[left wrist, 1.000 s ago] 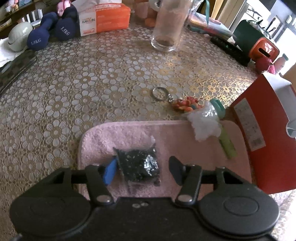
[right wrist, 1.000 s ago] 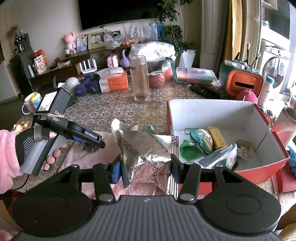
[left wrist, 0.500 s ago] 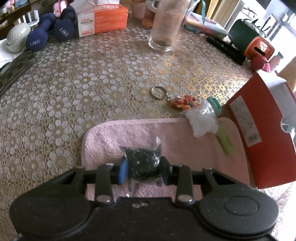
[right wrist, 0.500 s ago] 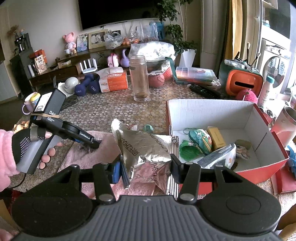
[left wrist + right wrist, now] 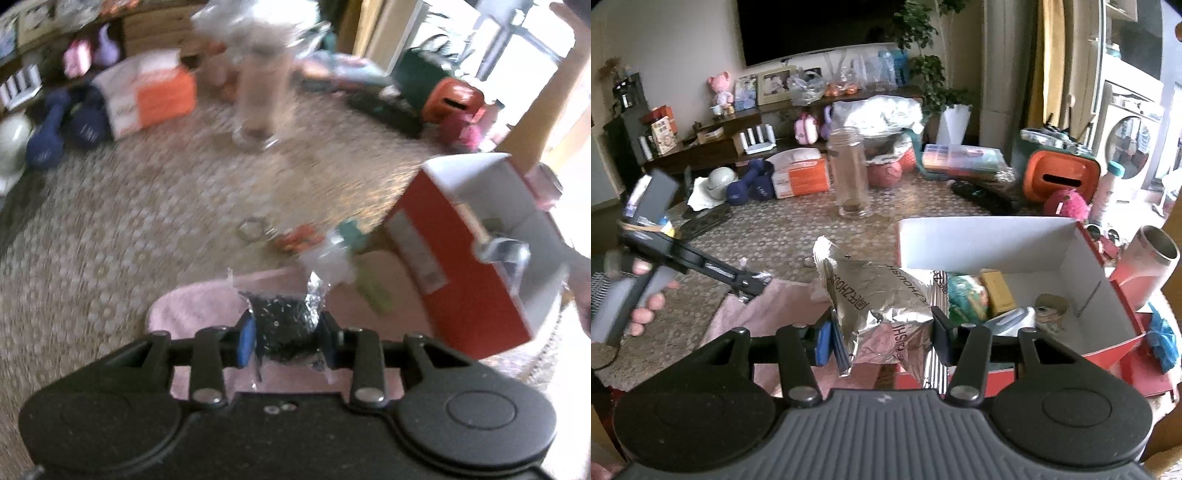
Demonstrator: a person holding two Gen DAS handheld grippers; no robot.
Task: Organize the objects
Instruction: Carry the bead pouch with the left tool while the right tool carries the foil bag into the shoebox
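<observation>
So our left claw point(image 5: 284, 341) has just clamped on the little black packet point(image 5: 282, 326) and lifted it off the pink towel point(image 5: 207, 306), red box point(image 5: 461, 273) at 2 o'clock, right claw point(image 5: 882, 332) gripping the foil bag point(image 5: 875, 295), both probably box-bound.

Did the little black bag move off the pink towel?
Yes. The black bag, pinched in the left gripper, has lifted off the pink towel.
</observation>
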